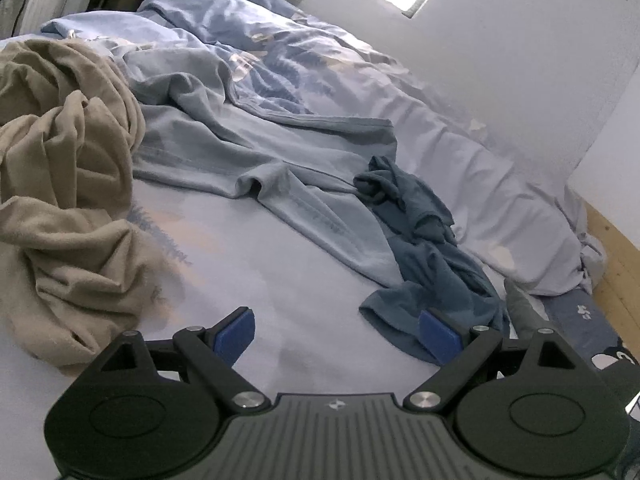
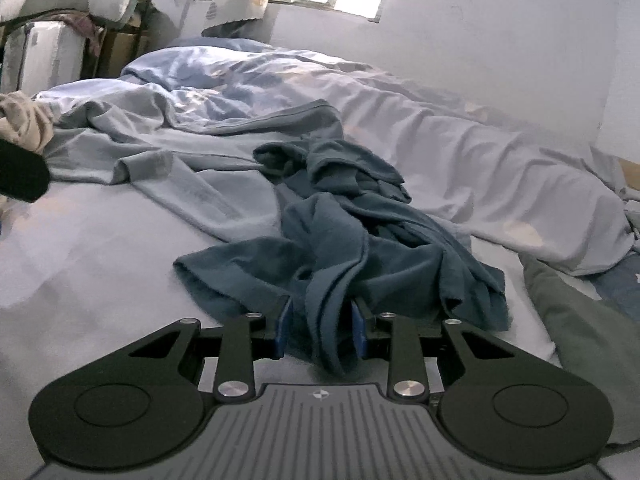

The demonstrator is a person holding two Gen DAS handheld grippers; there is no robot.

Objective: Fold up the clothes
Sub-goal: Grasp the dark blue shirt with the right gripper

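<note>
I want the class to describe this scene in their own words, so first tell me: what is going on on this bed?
A person with a gripper in each hand is sorting laundry on a bed to fold it. The right gripper is shut on a fold of the crumpled dark blue garment. The left gripper is open and holds nothing, with one finger beside that garment's edge. A light blue garment and a beige one lie unfolded farther off.

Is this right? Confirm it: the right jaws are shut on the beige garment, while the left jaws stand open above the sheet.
One thing is wrong. The right gripper is shut on the dark teal garment, as the right wrist view shows. The beige garment lies untouched, off to the left in the left wrist view. The left gripper does stand open above the sheet.
</note>
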